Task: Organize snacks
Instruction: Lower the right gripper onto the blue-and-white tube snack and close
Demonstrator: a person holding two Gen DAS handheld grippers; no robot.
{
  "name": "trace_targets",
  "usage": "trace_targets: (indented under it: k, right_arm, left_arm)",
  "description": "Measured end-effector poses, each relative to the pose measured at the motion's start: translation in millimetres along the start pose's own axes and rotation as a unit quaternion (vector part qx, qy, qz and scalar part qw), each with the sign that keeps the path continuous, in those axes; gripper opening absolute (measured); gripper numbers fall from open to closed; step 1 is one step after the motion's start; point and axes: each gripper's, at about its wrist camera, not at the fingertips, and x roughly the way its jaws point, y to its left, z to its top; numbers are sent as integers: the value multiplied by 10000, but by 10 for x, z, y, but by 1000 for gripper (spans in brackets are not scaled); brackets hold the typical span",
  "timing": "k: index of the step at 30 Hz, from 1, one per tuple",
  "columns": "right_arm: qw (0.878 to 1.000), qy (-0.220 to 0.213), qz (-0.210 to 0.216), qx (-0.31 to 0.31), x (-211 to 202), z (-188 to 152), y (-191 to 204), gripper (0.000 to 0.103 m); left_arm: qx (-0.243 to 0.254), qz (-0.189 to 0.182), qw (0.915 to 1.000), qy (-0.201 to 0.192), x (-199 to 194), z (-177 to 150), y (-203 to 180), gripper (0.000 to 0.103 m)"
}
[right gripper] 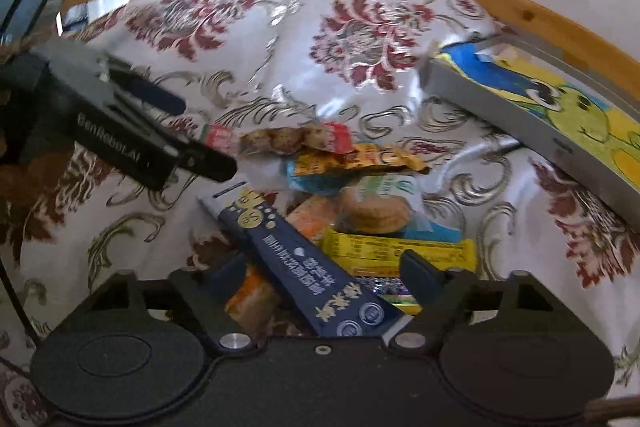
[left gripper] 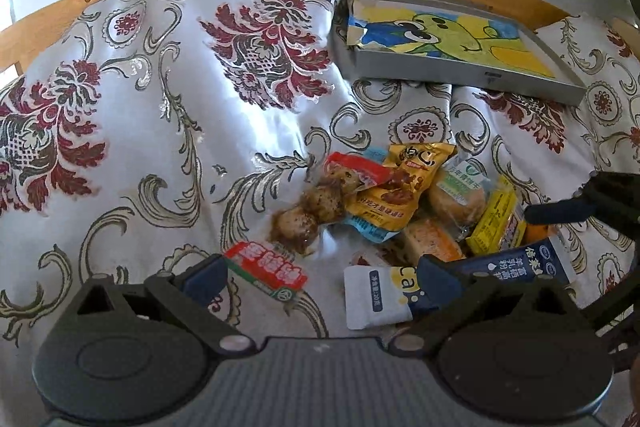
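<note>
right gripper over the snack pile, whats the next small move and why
Probably close the right gripper on the dark blue sachet. Its open fingers already straddle that sachet, which lies on top of the pile, and the grey tray behind looks free of snacks. The left gripper is open too.

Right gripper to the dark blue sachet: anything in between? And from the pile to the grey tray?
Nothing visible. The right gripper is open, its fingers either side of the long dark blue sachet, which lies on top of the snack pile. Only bare floral cloth lies between the pile and the shallow grey tray.
</note>
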Motion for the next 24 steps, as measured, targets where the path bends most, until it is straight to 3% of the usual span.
trace_targets:
  k: [7, 13, 19, 24]
  right_arm:
    - [9991, 118, 302, -259, 83, 39, 68, 58]
    - [9988, 192, 392, -204, 75, 40, 39, 48]
    - [9992, 292, 214, 181, 35, -23, 17, 37]
    - [9982, 214, -282, 482, -68, -107, 43, 31]
  left_arm:
    - [-99, -5, 9999, -17, -18, -11, 66, 103]
    - [-247, -135, 9996, -22, -30, -77, 106, 103]
    - [-421, -421, 9982, 0, -31, -198, 100, 102]
    - [-250, -697, 9972, -72, -35, -270, -8, 102]
